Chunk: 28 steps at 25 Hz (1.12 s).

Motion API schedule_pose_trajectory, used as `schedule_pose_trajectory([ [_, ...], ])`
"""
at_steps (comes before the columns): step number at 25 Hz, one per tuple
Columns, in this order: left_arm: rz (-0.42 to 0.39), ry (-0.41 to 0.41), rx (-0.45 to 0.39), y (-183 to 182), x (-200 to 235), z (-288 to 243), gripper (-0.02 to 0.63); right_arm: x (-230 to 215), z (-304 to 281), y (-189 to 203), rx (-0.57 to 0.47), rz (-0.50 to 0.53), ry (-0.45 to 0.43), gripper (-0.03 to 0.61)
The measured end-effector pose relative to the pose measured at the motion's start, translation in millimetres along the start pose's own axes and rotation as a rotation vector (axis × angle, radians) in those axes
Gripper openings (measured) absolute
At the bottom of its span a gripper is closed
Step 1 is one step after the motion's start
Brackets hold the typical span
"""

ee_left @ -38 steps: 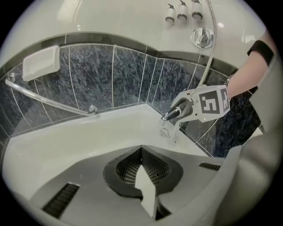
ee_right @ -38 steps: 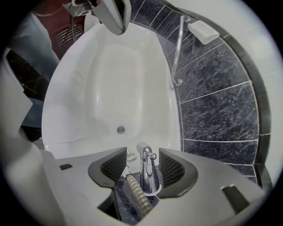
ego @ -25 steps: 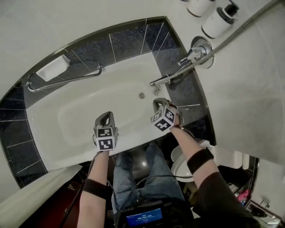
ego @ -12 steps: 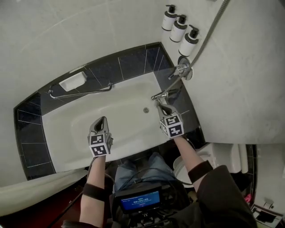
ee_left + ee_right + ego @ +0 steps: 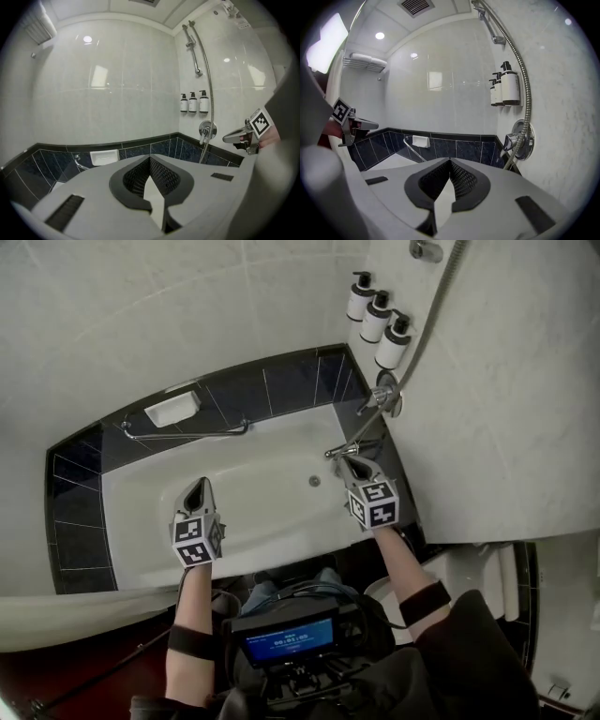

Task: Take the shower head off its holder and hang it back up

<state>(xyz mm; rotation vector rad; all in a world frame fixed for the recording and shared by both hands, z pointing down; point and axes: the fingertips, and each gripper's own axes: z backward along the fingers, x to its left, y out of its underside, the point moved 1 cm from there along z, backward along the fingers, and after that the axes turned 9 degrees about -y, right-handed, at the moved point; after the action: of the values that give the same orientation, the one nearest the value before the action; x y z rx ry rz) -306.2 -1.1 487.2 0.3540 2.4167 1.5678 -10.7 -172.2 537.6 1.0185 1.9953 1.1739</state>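
Observation:
The shower head (image 5: pixel 191 44) sits in its holder high on the chrome wall rail, small and far off in the left gripper view. Its metal hose (image 5: pixel 433 313) runs down the right wall to the round valve (image 5: pixel 385 396). My left gripper (image 5: pixel 199 486) is shut and empty over the white bathtub (image 5: pixel 141 512). My right gripper (image 5: pixel 349 463) is also shut and empty, just short of the tub spout (image 5: pixel 345 448). In the gripper views both pairs of jaws (image 5: pixel 150 157) (image 5: pixel 450 161) stand tip to tip with nothing between them, well below the holder.
Three pump bottles (image 5: pixel 376 315) hang on the right wall beside the hose. A grab bar (image 5: pixel 183 435) and a white soap dish (image 5: pixel 172 411) lie along the tub's far dark-tiled rim. A towel shelf (image 5: pixel 363 61) is up on the left wall.
Both grippers have risen and tilted up from the tub toward the wall. The head view has pulled back, bringing the three bottles and more of the hose into sight.

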Motion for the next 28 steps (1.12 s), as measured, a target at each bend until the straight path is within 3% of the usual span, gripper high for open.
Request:
schedule_pose_trajectory([
  [9,-0.005,-0.007,0.003,0.2,10.0,24.4,0.0,1.1,-0.6,7.9,0.008,-0.012,-0.008,0.023],
  [15,0.029,-0.008,-0.004,2.8,8.2,26.6,0.0,-4.6,5.9,12.0,0.014,-0.012,0.007,0.023],
  [28,0.012,0.016,0.027,15.9,-6.3,18.2,0.0,-16.0,12.6,42.2,0.086,0.01,0.038,0.023],
])
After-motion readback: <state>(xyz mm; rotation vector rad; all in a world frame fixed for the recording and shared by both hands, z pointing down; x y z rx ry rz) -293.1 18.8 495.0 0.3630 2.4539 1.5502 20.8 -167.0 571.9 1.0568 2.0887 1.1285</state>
